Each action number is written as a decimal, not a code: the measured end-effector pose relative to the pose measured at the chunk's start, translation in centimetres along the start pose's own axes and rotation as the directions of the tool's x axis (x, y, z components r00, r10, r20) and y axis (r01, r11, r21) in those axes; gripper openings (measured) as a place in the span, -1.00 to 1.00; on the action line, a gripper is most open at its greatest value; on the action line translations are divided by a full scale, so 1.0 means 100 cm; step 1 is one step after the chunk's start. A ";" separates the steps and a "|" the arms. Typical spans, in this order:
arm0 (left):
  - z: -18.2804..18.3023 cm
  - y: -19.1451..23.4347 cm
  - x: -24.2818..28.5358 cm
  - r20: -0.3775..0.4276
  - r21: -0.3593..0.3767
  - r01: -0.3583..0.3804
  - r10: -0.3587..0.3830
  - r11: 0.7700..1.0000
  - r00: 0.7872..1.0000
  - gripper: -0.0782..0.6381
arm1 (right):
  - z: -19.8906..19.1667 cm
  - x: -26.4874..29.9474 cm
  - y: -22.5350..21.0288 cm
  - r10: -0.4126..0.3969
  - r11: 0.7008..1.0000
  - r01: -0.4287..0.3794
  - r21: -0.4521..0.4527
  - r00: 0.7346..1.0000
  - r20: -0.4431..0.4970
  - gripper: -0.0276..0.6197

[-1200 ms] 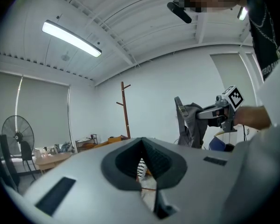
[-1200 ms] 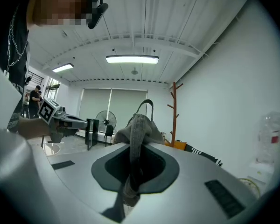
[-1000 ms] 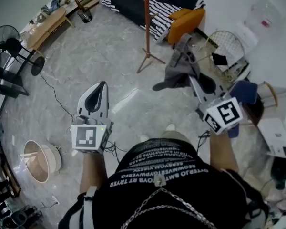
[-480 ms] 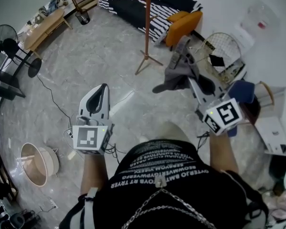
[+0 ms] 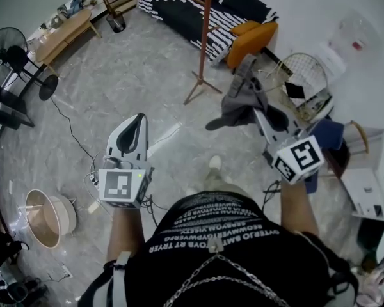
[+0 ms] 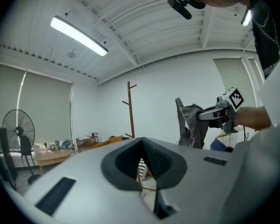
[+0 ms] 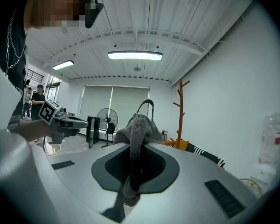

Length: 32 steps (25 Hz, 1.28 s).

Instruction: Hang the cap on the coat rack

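**Cap transport: approach to the rack in progress**

The grey fabric cap [image 5: 238,104] is hanging in the air, clamped in the right gripper [image 5: 264,115]. The jaws are pinching a fold of its cloth, and the strap is standing up above them. The slim brown wooden coat rack [image 5: 207,24] with its tripod foot is standing on the pale marble floor at 11 o'clock of the cap, still well apart from it.

Compared with a second ago, the rack and the striped black-and-white sofa [image 5: 198,15] behind it are sitting lower and nearer in the head view, and one shoe is now showing ahead of the body. The person is evidently walking the cap toward the rack, with the grip unchanged. Hanging has not started.

The left gripper [image 5: 139,117], at 8 o'clock of the cap, is travelling alongside with its jaws together and nothing between them.

Count: one cap, one coat rack, two grippers, one sofa, and one black standing fan [image 5: 13,59] at 9 o'clock.
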<state>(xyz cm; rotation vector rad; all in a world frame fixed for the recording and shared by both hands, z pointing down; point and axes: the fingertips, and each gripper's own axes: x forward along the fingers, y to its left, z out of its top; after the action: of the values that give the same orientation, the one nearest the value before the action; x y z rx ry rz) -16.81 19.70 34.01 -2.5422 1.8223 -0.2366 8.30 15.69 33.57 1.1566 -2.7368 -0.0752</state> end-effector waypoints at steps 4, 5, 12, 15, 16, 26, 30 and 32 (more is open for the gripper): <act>0.005 0.004 0.012 0.007 0.009 0.002 -0.002 1.000 1.000 -0.77 | 0.004 0.012 -0.010 -0.001 1.000 0.001 0.000 1.000 0.010 -0.86; 0.005 0.004 0.016 0.008 0.009 0.002 -0.002 1.000 1.000 -0.77 | 0.003 0.013 -0.013 -0.001 1.000 0.001 0.000 1.000 0.011 -0.86; 0.010 0.010 0.046 0.005 0.008 0.009 -0.009 1.000 1.000 -0.77 | -0.002 0.032 -0.037 -0.012 1.000 0.012 0.004 1.000 -0.014 -0.86; 0.006 0.014 0.057 0.001 0.008 0.007 -0.007 1.000 1.000 -0.77 | -0.003 0.043 -0.044 -0.013 1.000 0.013 -0.001 1.000 -0.013 -0.86; 0.004 0.016 0.060 0.000 0.008 0.004 -0.004 1.000 1.000 -0.77 | -0.002 0.047 -0.046 -0.011 1.000 0.011 -0.006 1.000 -0.012 -0.86; -0.003 0.024 0.093 -0.021 -0.001 -0.011 0.011 1.000 1.000 -0.77 | 0.008 0.090 -0.057 0.043 0.998 -0.042 -0.052 0.999 0.004 -0.86; -0.004 0.024 0.110 -0.028 -0.012 -0.010 0.010 1.000 1.000 -0.77 | 0.008 0.102 -0.065 0.062 0.996 -0.062 -0.065 0.998 0.007 -0.86; -0.003 0.025 0.117 -0.026 -0.011 -0.008 0.007 1.000 1.000 -0.77 | 0.010 0.107 -0.069 0.067 0.995 -0.067 -0.071 0.998 0.007 -0.86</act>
<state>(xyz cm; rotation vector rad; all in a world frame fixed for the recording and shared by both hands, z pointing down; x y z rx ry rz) -15.56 7.85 35.43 -2.5511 1.8468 -0.2606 5.67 3.21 33.31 1.0478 -2.7548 -0.1682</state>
